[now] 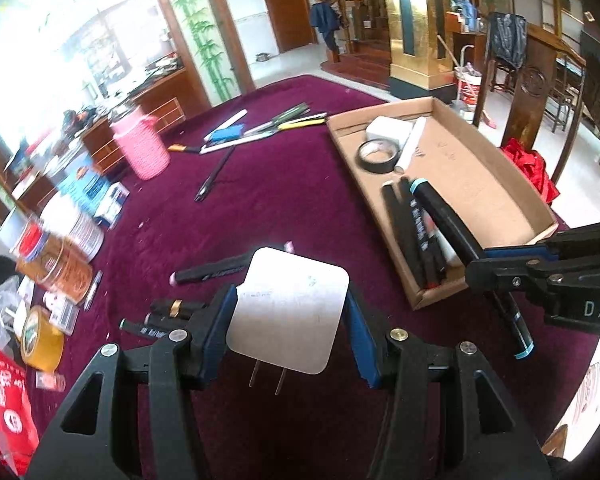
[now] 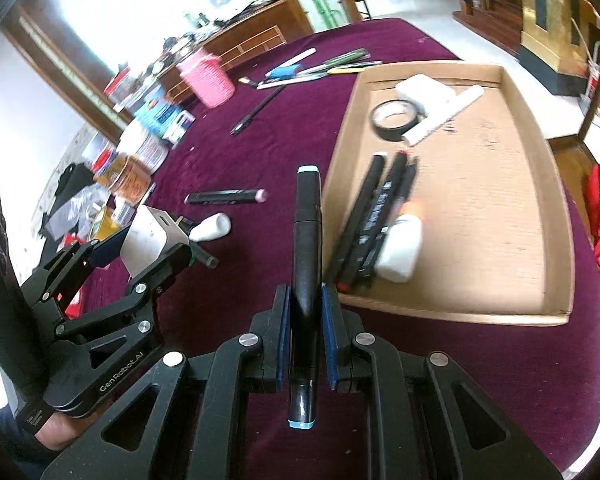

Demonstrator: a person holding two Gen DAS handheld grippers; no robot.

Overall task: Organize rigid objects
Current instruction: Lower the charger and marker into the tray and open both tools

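My left gripper (image 1: pixel 290 312) is shut on a white plug charger (image 1: pixel 288 308), held above the maroon cloth with its two prongs pointing toward the camera. The right wrist view shows that gripper (image 2: pixel 140 246) and the charger (image 2: pixel 150 236) at the left. My right gripper (image 2: pixel 305 304) is shut on a black marker with light-blue caps (image 2: pixel 307 240), just left of the cardboard tray (image 2: pixel 540 184). From the left wrist view, the right gripper (image 1: pixel 476 264) holds the marker (image 1: pixel 444 216) over the tray's near corner. Three black markers (image 2: pixel 376 216), a white bottle (image 2: pixel 400 252), a tape roll (image 2: pixel 396 118) and a white tube (image 2: pixel 444 114) lie in the tray.
Loose on the cloth are a black marker with a pink cap (image 2: pixel 226 197), a white cap-like piece (image 2: pixel 212 227), more markers (image 1: pixel 172 312) and a pile of pens and tools (image 1: pixel 260 128). A pink woven cup (image 1: pixel 140 146), jars, boxes and yellow tape (image 1: pixel 42 338) crowd the left edge.
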